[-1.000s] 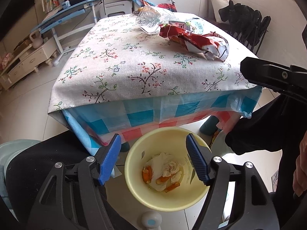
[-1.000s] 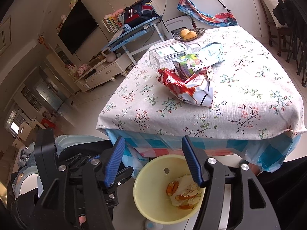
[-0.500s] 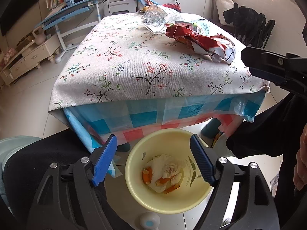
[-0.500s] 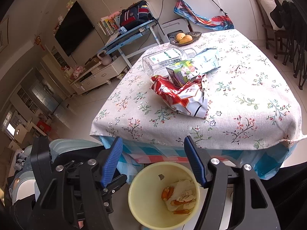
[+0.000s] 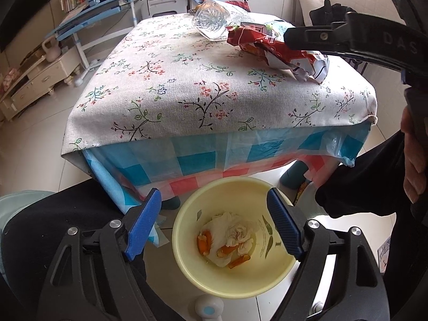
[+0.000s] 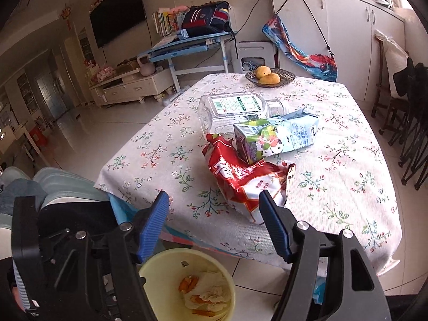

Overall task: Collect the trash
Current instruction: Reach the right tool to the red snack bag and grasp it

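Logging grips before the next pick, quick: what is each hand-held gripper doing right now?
Left hand-held gripper: open, empty, jaws just widened, over the yellow bin.
Right hand-held gripper: open, empty, jaws just widened, near the red wrapper.

the letters "das" stand on the right gripper (image 5: 374, 42).

Left wrist view peers steeply down into the round yellow plastic bin (image 5: 230, 275), close; right wrist view looks higher across the floral-clothed surface (image 6: 334, 187) — both share bin and surface edge.
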`<control>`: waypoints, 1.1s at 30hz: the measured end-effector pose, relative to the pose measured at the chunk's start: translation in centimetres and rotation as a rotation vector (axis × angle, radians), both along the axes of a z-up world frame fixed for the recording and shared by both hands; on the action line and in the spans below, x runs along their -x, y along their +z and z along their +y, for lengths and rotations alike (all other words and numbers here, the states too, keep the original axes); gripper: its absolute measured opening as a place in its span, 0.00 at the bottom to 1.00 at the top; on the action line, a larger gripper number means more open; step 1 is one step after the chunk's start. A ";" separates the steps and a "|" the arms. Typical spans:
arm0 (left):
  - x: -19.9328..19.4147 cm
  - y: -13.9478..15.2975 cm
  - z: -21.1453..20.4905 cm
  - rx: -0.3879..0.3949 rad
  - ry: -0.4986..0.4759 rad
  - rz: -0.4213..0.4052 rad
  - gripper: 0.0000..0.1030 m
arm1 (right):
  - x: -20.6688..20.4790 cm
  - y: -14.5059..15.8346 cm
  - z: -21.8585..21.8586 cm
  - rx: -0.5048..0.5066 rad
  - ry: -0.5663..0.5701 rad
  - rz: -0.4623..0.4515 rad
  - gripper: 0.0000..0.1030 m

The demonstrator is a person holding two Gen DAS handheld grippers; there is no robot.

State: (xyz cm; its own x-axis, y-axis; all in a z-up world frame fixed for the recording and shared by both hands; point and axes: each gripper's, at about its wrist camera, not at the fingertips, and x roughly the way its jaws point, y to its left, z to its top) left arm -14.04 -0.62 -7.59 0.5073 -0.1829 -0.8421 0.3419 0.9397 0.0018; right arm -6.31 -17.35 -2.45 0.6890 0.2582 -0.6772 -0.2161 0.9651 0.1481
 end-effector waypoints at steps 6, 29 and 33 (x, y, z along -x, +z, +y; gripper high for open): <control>-0.1 -0.2 -0.3 -0.006 -0.011 0.007 0.76 | -1.6 -0.9 0.7 0.112 0.015 -0.003 0.67; -1.0 1.7 0.1 0.005 0.024 -0.099 0.77 | -2.9 -0.7 -1.9 0.112 -0.013 0.055 0.18; -3.2 4.8 -2.3 -0.048 -0.039 -0.209 0.77 | -3.1 -1.0 -2.5 0.079 -0.018 0.080 0.18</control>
State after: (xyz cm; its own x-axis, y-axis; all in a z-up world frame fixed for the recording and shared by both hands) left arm -10.88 -2.90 -2.81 0.6654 -0.1680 -0.7273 0.3657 0.9228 0.1214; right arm -3.23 -19.82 -3.43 0.6360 0.1899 -0.7480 -0.1892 0.9780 0.0874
